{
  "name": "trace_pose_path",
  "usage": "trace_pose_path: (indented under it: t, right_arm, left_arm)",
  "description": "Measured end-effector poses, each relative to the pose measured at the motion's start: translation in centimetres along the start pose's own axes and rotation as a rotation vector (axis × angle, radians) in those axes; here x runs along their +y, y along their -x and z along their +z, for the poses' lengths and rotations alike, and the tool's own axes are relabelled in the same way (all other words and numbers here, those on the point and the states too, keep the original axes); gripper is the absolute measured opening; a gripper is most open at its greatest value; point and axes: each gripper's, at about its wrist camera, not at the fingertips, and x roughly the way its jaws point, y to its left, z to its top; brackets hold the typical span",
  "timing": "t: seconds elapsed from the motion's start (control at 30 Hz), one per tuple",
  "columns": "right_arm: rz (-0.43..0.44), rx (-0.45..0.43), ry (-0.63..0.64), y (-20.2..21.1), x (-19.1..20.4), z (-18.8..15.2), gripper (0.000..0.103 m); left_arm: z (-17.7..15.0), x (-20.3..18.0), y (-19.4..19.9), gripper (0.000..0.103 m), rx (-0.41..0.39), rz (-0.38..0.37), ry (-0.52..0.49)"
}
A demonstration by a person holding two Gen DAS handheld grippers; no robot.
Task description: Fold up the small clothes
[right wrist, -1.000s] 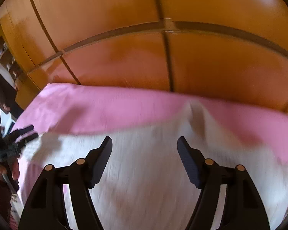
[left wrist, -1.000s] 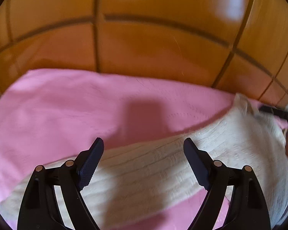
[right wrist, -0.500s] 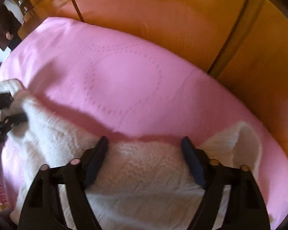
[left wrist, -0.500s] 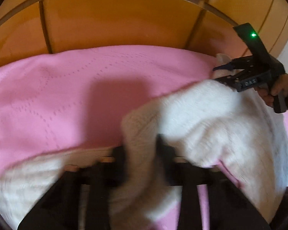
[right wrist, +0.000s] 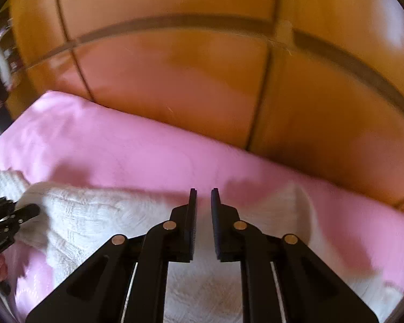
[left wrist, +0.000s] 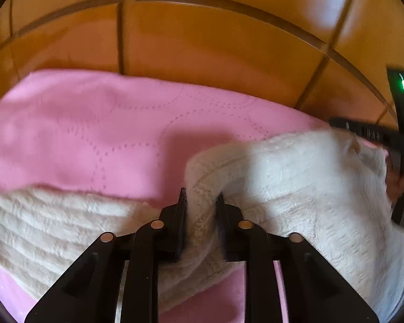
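A fluffy white knitted garment (left wrist: pixel 296 177) lies on a pink quilted cover (left wrist: pixel 94 123). My left gripper (left wrist: pixel 200 202) is shut on a bunched fold of the garment and lifts it off the cover. In the right wrist view the same garment (right wrist: pixel 99 215) spreads under my right gripper (right wrist: pixel 203 196), whose jaws stand close together over the garment's far edge; whether cloth is pinched between them does not show. The right gripper also shows at the right edge of the left wrist view (left wrist: pixel 363 132), touching the garment. The left gripper shows at the left edge of the right wrist view (right wrist: pixel 10 218).
A glossy orange wooden panelled wall (left wrist: pixel 202 40) rises just behind the pink cover, also in the right wrist view (right wrist: pixel 202 80). A dark doorway with shelves (right wrist: pixel 0 48) shows at the far left.
Both grippers were open a second ago. My left gripper closed on a fold of the white garment and raised it. My right gripper's jaws closed at the garment's far edge.
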Motion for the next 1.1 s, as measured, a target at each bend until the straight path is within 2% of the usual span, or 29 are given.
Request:
trace_pose_path:
  t: [0.03, 0.07, 0.1, 0.17, 0.23, 0.27, 0.33, 0.37, 0.43, 0.5, 0.53, 0.6, 0.7, 0.73, 0.77, 0.8, 0.83, 0.87, 1.0, 1.07, 1.1]
  right_arm:
    - [0.005, -0.009, -0.021, 0.3, -0.3, -0.3, 0.052]
    - [0.016, -0.037, -0.055, 1.2, -0.7, -1.0, 0.074]
    - [0.011, -0.083, -0.097, 2.6, -1.2, -1.9, 0.076]
    - [0.034, -0.101, -0.131, 4.1, -1.5, -3.2, 0.076]
    - [0.064, -0.097, -0.168, 5.6, -0.9, -5.2, 0.079]
    - [0.085, -0.096, -0.178, 6.3, -0.8, -6.4, 0.080]
    - [0.129, -0.084, -0.192, 7.5, -0.1, -8.7, 0.082]
    - [0.148, -0.075, -0.201, 8.1, -0.1, -9.9, 0.084]
    - [0.180, -0.054, -0.213, 8.9, 0.7, -12.4, 0.084]
    - [0.211, -0.034, -0.228, 9.5, 1.8, -14.5, 0.086]
    - [0.216, -0.023, -0.234, 10.1, 2.3, -15.7, 0.086]
    - [0.217, -0.008, -0.236, 10.9, 3.3, -17.2, 0.087]
    - [0.217, 0.004, -0.259, 12.7, 3.3, -18.9, 0.087]
    - [0.216, 0.008, -0.268, 12.8, 3.7, -19.1, 0.087]
    - [0.220, 0.012, -0.273, 13.0, 4.1, -19.4, 0.087]
    - [0.226, 0.018, -0.277, 13.3, 4.2, -19.7, 0.087]
    - [0.229, 0.027, -0.279, 13.5, 4.5, -19.9, 0.087]
    - [0.227, 0.033, -0.277, 13.6, 4.6, -20.2, 0.087]
    - [0.237, 0.041, -0.252, 14.2, 5.6, -20.9, 0.087]
    - [0.250, 0.044, -0.254, 14.1, 5.9, -21.4, 0.087]
    - [0.258, 0.050, -0.255, 14.0, 6.1, -21.7, 0.088]
  left_arm:
    - [0.0, 0.8, 1.1, 0.055, -0.028, 0.008, 0.044]
    - [-0.2, 1.5, 2.0, 0.075, -0.060, 0.015, 0.068]
    - [-0.4, 2.6, 3.4, 0.079, -0.111, 0.031, 0.096]
    - [-0.8, 5.1, 5.4, 0.079, -0.149, 0.104, 0.142]
    - [-1.6, 9.3, 7.3, 0.079, -0.184, 0.252, 0.248]
    - [-1.9, 11.0, 7.8, 0.079, -0.188, 0.300, 0.296]
    - [-2.9, 15.7, 9.2, 0.079, -0.194, 0.389, 0.444]
    - [-3.6, 18.0, 9.8, 0.079, -0.200, 0.400, 0.520]
    - [-4.6, 21.3, 10.3, 0.079, -0.195, 0.393, 0.634]
    - [-5.2, 23.7, 10.0, 0.079, -0.172, 0.339, 0.715]
    - [-5.4, 24.6, 9.7, 0.079, -0.160, 0.288, 0.748]
    - [-4.9, 24.9, 8.9, 0.081, -0.148, 0.217, 0.742]
    - [-3.4, 23.5, 7.2, 0.081, -0.109, 0.221, 0.636]
    - [-2.9, 22.4, 6.4, 0.077, -0.088, 0.222, 0.581]
    - [-2.3, 21.4, 5.4, 0.053, -0.064, 0.221, 0.515]
    - [-2.2, 20.3, 4.5, 0.016, -0.043, 0.239, 0.477]
    - [-2.0, 19.6, 4.2, 0.014, -0.039, 0.229, 0.462]
    - [-2.1, 19.8, 4.9, 0.013, -0.070, 0.229, 0.472]
    - [-2.0, 19.5, 12.2, 0.012, -0.354, 0.226, 0.515]
    - [-2.6, 19.2, 14.5, 0.012, -0.409, 0.244, 0.501]
    - [-2.9, 18.9, 15.0, 0.012, -0.411, 0.288, 0.477]
